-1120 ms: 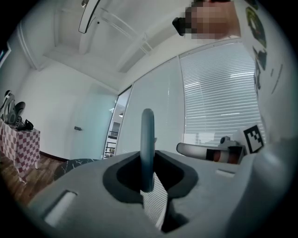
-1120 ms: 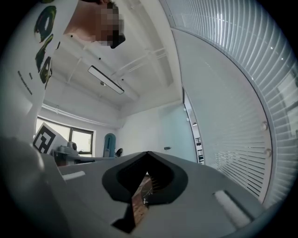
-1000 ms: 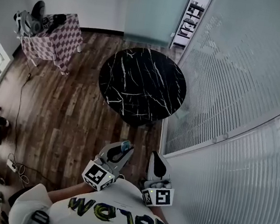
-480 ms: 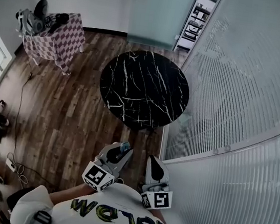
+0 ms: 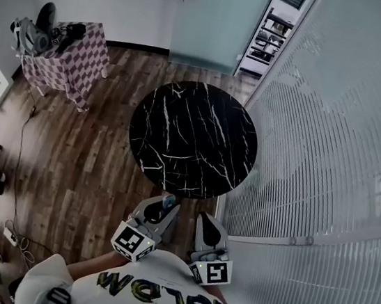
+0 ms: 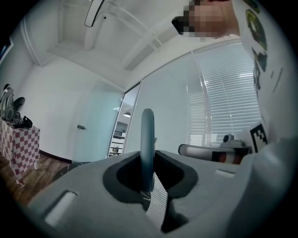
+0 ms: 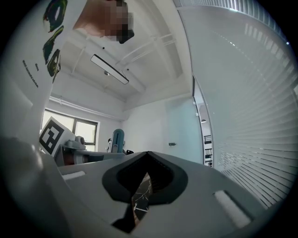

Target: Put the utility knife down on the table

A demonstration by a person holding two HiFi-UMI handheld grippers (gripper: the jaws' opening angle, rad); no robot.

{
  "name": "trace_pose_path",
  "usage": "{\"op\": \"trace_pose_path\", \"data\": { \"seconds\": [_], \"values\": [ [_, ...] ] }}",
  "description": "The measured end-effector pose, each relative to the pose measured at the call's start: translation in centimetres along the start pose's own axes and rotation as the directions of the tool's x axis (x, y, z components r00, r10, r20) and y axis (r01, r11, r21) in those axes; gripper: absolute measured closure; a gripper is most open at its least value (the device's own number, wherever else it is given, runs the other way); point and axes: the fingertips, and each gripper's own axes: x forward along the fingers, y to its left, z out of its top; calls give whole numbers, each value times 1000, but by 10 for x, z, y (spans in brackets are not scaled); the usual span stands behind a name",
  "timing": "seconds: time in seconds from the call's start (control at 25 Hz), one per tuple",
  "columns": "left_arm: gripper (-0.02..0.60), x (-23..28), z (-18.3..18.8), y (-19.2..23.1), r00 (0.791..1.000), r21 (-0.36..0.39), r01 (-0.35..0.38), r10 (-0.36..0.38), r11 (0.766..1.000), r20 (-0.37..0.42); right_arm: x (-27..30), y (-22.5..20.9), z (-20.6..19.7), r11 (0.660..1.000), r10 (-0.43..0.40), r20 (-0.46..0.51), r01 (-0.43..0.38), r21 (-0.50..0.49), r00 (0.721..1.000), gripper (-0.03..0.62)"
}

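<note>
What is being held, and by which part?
The left hand-held gripper pinches the utility knife by its flat sides, rounded end poking out. The right hand-held gripper holds nothing.

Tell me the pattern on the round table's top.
The round table is black with thin white veins, clearest in the head view.

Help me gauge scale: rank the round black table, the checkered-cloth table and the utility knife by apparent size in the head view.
Largest: round black table.
Then: checkered-cloth table, though it stands farther off.
Smallest: utility knife, despite being nearest the camera.
</note>
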Motion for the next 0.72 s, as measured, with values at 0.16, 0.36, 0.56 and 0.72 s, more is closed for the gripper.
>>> {"op": "trace_pose_path", "data": {
  "seconds": [0.16, 0.36, 0.56, 0.72],
  "values": [
    [506, 27, 17, 40, 1000, 8, 19, -19, 1000, 12, 54, -11, 9, 1000, 8, 0, -8, -12, 1000, 592],
    [506, 54, 37, 90, 1000, 8, 18, -18, 1000, 1, 116, -20, 15, 999, 20, 9, -20, -26, 1000, 592],
    [506, 77, 48, 133, 998, 21, 26, -27, 999, 48, 164, -31, 13, 999, 11, 1, -11, -35, 1000, 592],
    [506, 88, 47, 157, 999, 4, 27, -27, 1000, 27, 186, -34, 12, 1000, 13, 11, -13, -23, 1000, 592]
  ]
}}
